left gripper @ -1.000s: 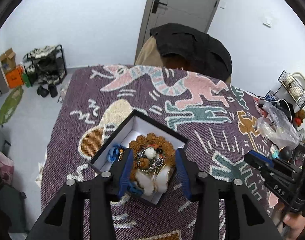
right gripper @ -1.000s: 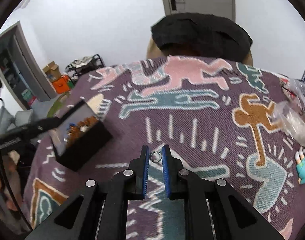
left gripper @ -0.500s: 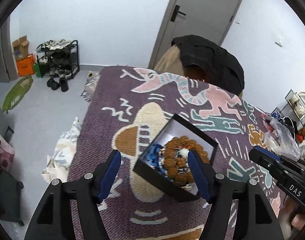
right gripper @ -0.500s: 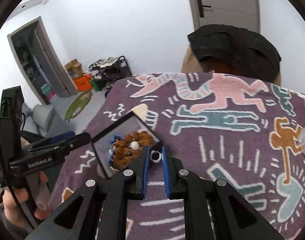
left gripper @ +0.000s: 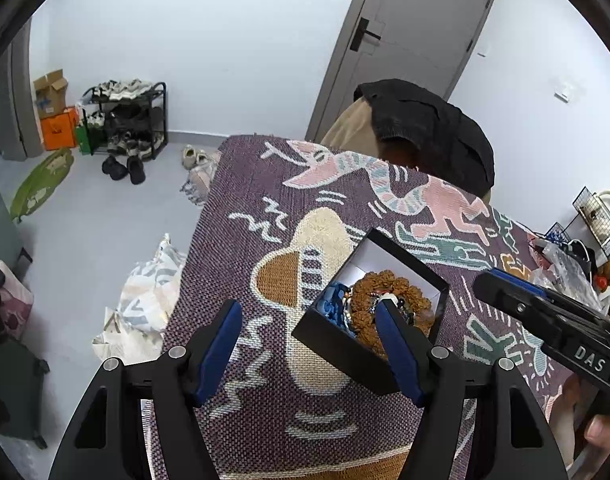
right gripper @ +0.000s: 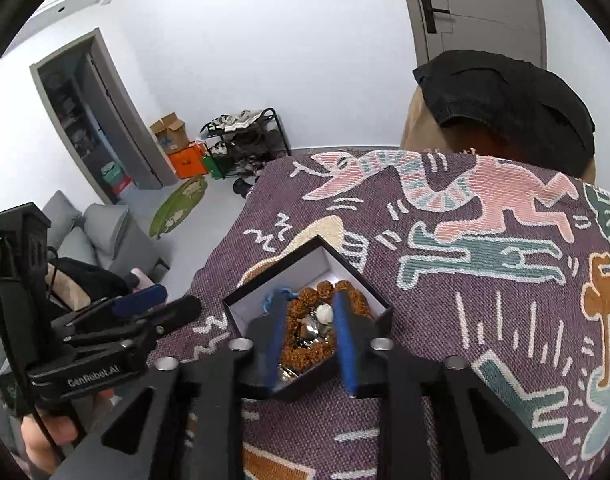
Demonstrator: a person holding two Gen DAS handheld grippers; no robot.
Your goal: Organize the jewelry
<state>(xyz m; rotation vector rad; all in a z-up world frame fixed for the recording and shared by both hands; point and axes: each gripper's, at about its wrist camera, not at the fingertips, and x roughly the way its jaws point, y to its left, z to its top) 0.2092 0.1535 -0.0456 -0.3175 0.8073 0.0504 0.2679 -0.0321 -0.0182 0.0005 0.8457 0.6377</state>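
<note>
R gripper (right gripper: 309, 320) jaws straddle beads (right gripper: 305, 336) inside box (right gripper: 357, 292); box walls close both sides. L gripper (left gripper: 309, 344): bare cloth (left gripper: 265, 380) between its jaws, box at its right jaw.

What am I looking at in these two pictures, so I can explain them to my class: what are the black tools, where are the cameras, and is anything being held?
There is no robot here. A person holds one hand tool in each hand. Each tool has two blue-padded jaws and a wide-angle camera that looks forward along them. One picture comes from the left gripper, the other from the right gripper.

An open black box sits on the patterned blanket. In the box are a brown bead bracelet, something blue and other small pieces.

Both sets of jaws are open and hold nothing. The right ones hang just over the box, and the left ones are close by.
</note>
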